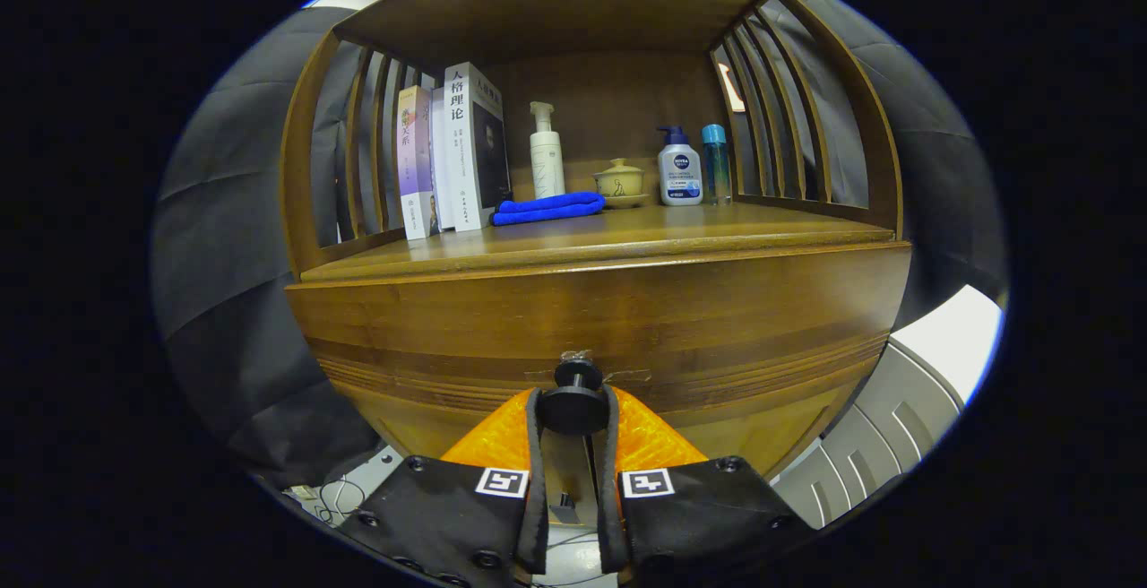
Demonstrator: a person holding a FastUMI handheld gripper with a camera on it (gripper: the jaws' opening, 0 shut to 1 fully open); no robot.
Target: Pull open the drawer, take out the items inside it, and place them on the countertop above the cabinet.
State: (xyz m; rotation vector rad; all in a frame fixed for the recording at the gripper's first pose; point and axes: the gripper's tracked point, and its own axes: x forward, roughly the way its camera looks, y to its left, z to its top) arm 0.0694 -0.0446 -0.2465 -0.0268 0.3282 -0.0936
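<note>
The tongs [573,409] were seen pinched on the round black drawer knob [573,404], one finger pressed against each side of its disc, so that the knob was held between the fingertips. The knob was fixed to the wide brown wooden drawer front [591,328], which lay flush with the cabinet, so the drawer was shut and its contents were hidden. Directly above the drawer front the brown wooden tabletop [645,234] of the cabinet was found, enclosed by slatted wooden side rails and a wooden roof. On the tabletop, a row of upright books [452,153] was stood towards one side, against the slats. Just beside the books a folded blue cloth [548,208] was laid, and behind it a tall white pump bottle [546,153] was stood. Next along, a small yellowish lidded cup on a saucer [619,183] was placed, then a short white pump bottle with a blue top [679,171], and touching or just beside it a slim clear blue bottle with a blue cap [715,165], near the far slats.
</note>
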